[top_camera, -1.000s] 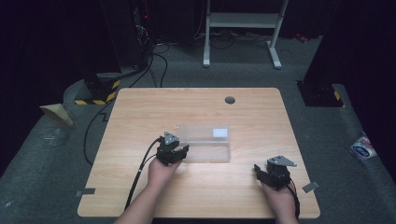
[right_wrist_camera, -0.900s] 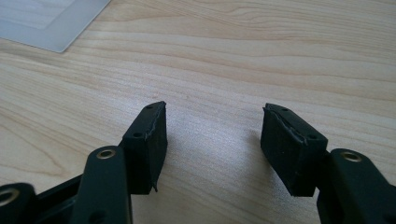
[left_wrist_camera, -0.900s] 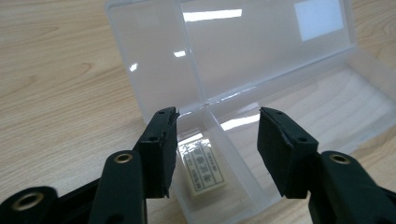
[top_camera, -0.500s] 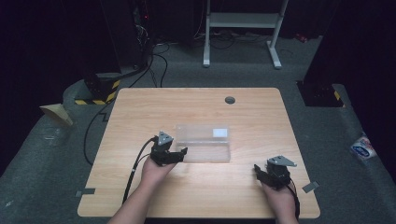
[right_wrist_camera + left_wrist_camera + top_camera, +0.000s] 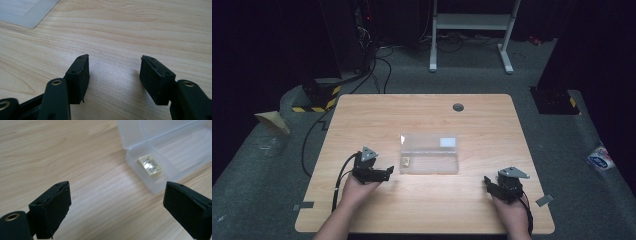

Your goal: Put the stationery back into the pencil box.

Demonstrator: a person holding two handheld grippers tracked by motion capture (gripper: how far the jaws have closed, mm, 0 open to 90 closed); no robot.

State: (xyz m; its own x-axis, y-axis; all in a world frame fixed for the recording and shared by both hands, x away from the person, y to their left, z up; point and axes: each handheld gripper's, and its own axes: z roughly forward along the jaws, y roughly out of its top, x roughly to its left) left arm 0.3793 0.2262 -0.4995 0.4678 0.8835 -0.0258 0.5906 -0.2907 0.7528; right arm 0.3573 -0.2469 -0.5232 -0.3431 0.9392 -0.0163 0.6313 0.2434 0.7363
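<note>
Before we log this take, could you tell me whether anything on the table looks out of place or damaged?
Nothing stands out. The clear plastic box lies open and square on the table, with the small yellowish item resting inside at one end. The left gripper, jaws just opened and empty, sits beside the box; the right gripper rests open on bare wood.

The plastic box (image 5: 170,152) runs past the frame's top-right edge.
</note>
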